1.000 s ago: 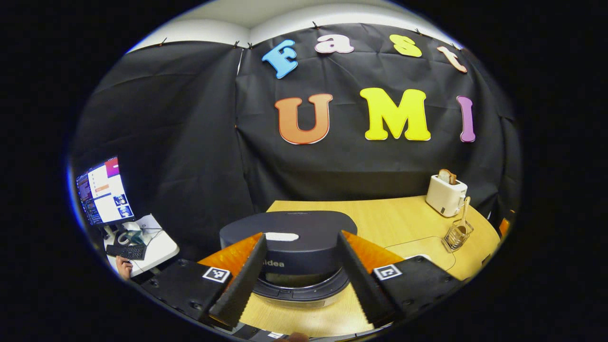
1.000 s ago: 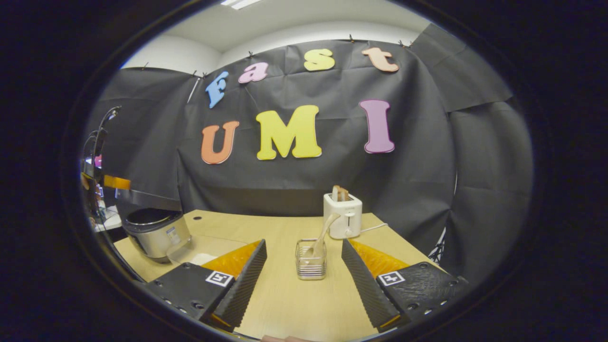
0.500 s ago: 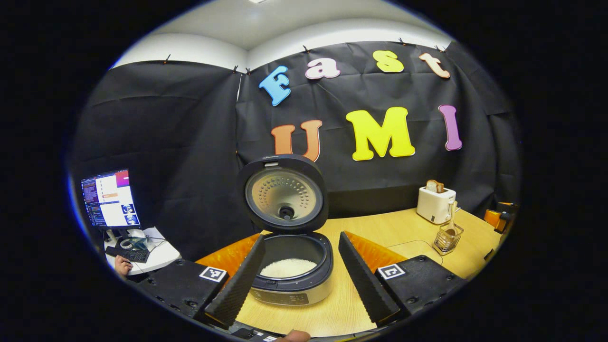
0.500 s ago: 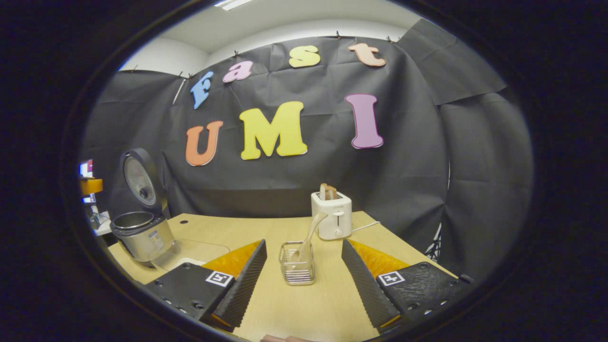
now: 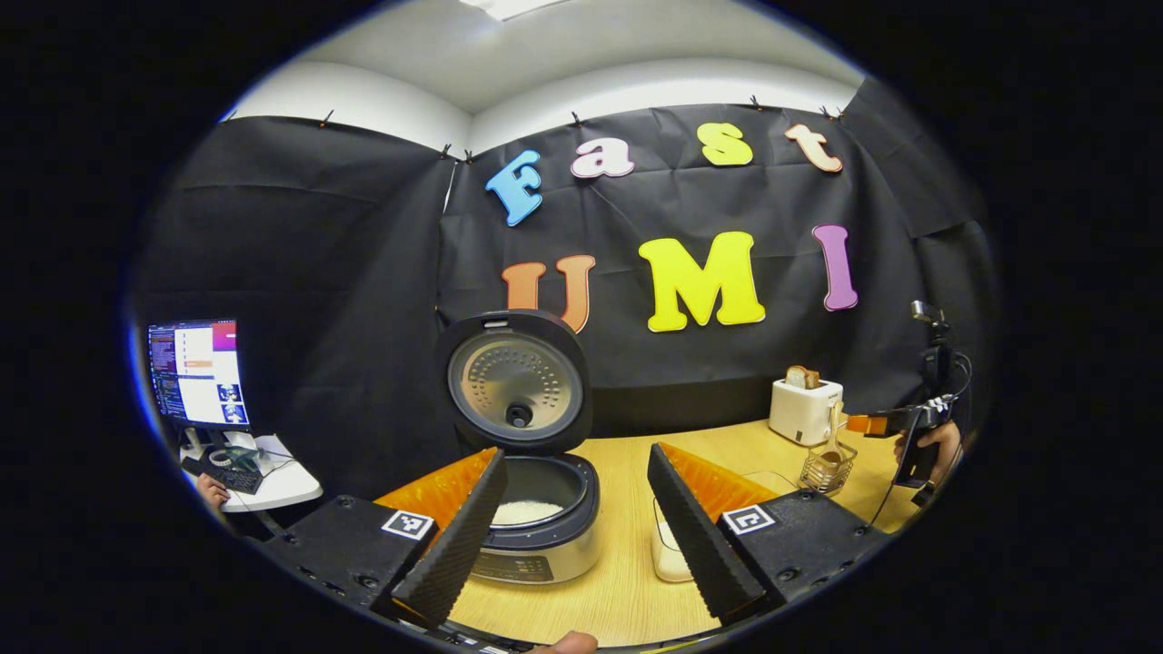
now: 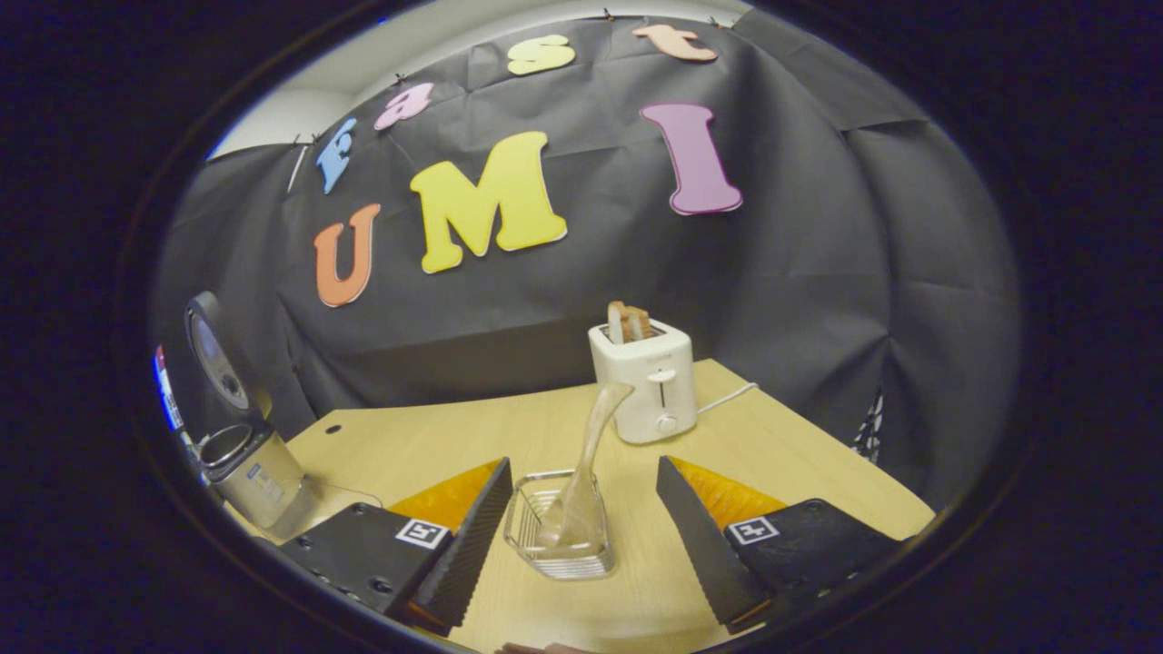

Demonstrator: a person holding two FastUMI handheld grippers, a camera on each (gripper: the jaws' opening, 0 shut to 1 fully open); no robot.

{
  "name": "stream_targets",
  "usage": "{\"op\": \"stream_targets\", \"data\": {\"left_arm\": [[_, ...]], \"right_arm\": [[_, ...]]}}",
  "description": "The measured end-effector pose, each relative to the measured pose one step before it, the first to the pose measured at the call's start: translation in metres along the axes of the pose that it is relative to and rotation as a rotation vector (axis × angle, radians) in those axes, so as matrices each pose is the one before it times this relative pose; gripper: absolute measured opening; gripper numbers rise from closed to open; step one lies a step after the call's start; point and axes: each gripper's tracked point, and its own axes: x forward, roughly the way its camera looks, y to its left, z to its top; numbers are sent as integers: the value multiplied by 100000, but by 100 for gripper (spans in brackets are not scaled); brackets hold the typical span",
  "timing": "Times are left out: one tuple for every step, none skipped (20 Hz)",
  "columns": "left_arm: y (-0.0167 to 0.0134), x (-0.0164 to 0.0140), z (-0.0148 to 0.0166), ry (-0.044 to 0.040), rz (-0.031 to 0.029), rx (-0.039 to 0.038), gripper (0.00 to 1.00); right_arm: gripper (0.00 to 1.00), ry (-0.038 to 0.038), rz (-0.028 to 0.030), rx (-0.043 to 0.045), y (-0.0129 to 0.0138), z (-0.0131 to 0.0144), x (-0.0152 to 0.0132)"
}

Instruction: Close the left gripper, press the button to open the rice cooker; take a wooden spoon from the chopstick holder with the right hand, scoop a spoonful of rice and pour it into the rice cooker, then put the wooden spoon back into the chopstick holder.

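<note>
The wooden table (image 6: 436,445) carries the rice cooker (image 5: 536,531), chopstick holder (image 6: 559,536) — and toaster (image 6: 645,386).

Black cloth (image 5: 345,272) hangs in creased panels across the back of the booth, pinned along its top edge. Above it runs a white wall (image 5: 363,95) and a pale ceiling with a light panel (image 5: 509,7) glowing. A light wooden table (image 6: 436,445) fills the foreground, a small round hole near its far left corner. Off to the left, a lit monitor (image 5: 195,372) stands on a small white side table (image 5: 277,477), with a keyboard (image 5: 223,479) beside it.
</note>
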Motion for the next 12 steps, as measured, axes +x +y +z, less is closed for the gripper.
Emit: {"op": "stream_targets", "data": {"left_arm": [[-249,133,172,-450,-892,-1683,99],[-151,139,-94,136,-1086,-1097,99],[162,-10,-23,-308,-534,-625,99],[-19,93,42,35,-953,585,99],[113,-1,30,-239,-527,596,99],[281,81,77,-639,92,34,99],[367,0,95,-434,168,-991,99],[158,49,-21,-413,-550,-1740,99],[83,123,46,-188,-984,-1875,99],[203,126,-88,326,-621,-1613,99],[576,-13,-158,790,221,-739,99],[798,-107,-40,317,1544,-404,99]], "right_arm": [[95,1535,-478,-1585,-89,290,1526],[95,1957,-2053,-917,-419,313,1466],[95,1629,-976,-885,-382,163,1301],[95,2685,-1617,6,-298,26,1313],[95,2940,-1851,1209,-257,-218,1163],[95,3150,-289,3211,-85,-18,1102],[95,3021,1160,4128,79,-114,673],[100,2838,1362,3829,244,-44,834],[95,1838,405,2725,131,-108,858],[94,1339,-1175,1546,-332,-33,864],[91,1521,-1205,1024,-313,-82,672],[87,1904,-24,1298,-61,-462,649]]}}
